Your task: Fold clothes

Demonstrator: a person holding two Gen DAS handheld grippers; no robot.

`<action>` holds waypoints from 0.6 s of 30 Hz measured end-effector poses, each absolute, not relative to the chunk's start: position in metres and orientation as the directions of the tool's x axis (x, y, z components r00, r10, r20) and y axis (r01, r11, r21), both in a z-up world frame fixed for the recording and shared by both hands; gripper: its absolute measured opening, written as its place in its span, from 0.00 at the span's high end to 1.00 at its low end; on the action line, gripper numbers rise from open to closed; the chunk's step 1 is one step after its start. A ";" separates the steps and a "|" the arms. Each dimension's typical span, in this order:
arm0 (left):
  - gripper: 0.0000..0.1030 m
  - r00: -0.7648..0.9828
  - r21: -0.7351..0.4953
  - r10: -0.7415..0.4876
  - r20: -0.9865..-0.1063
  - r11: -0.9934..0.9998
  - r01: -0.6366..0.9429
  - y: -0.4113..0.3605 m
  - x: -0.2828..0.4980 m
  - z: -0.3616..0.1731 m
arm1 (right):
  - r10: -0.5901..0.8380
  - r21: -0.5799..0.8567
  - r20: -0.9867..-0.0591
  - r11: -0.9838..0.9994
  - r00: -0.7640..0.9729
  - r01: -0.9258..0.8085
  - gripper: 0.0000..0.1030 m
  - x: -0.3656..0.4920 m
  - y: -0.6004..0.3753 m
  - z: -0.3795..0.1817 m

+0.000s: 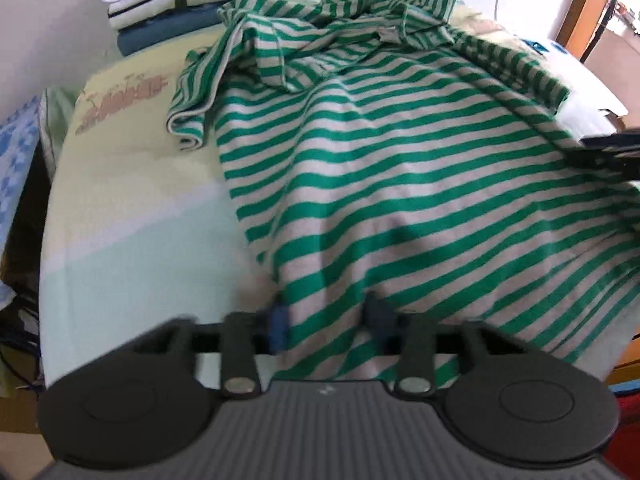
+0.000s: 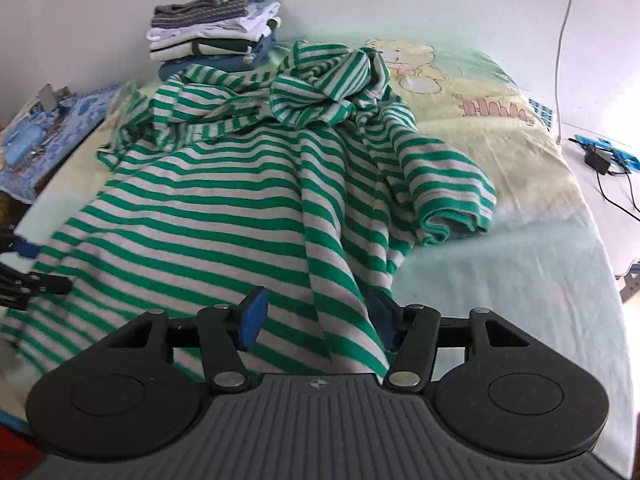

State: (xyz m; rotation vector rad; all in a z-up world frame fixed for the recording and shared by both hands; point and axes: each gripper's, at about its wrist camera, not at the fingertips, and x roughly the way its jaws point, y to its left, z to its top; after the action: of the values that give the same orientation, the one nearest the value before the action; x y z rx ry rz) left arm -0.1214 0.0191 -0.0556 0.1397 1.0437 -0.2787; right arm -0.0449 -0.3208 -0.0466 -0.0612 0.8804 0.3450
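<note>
Jaws of both grippers [image 1: 326, 322] [image 2: 318, 322] stand apart over the hem of a striped shirt [image 2: 224, 200], cloth between the pads but unpinched; it sprawls on a bed [image 2: 500, 264] near folded clothes [image 2: 216, 28].

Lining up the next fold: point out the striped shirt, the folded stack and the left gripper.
striped shirt [image 2: 208, 200]: right wrist view, flat middle of the body.
folded stack [image 2: 216, 36]: right wrist view, front of the pile.
left gripper [image 1: 326, 326]: left wrist view, between the fingertips, over the shirt's hem.
</note>
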 end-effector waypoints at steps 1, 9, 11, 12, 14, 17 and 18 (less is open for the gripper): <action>0.91 0.475 -0.009 -0.153 -0.866 0.956 0.292 0.018 -0.122 -0.056 | 0.264 0.095 -0.769 0.948 0.582 -0.304 0.52 -0.042 -0.321 -0.050; 1.00 0.478 0.004 -0.132 -0.868 0.962 0.273 0.007 -0.142 -0.046 | 0.225 0.097 -0.810 0.962 0.541 -0.254 0.91 -0.022 -0.335 -0.057; 1.00 0.468 -0.004 -0.126 -0.874 0.968 0.252 0.006 -0.150 -0.043 | 0.208 0.056 -0.822 0.956 0.530 -0.288 0.92 -0.021 -0.338 -0.052; 1.00 0.464 -0.004 -0.119 -0.878 0.970 0.241 0.004 -0.154 -0.041 | 0.215 0.061 -0.830 0.952 0.515 -0.300 0.92 -0.020 -0.342 -0.051; 1.00 0.458 0.010 -0.094 -0.884 0.975 0.220 0.001 -0.160 -0.039 | 0.236 0.080 -0.845 0.943 0.480 -0.322 0.92 -0.016 -0.350 -0.051; 1.00 0.458 0.036 -0.050 -0.888 0.984 0.177 0.001 -0.162 -0.035 | 0.318 0.164 -0.854 0.915 0.411 -0.368 0.73 -0.008 -0.360 -0.044; 1.00 0.466 0.049 -0.031 -0.884 0.986 0.160 0.002 -0.161 -0.032 | 0.331 0.170 -0.833 0.916 0.444 -0.364 0.69 -0.005 -0.366 -0.036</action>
State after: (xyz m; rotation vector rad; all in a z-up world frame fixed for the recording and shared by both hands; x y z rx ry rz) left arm -0.1614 0.0024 -0.0315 0.1316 1.0811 -0.1175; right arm -0.0052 -0.3656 -0.0359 -0.0357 1.0238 0.4304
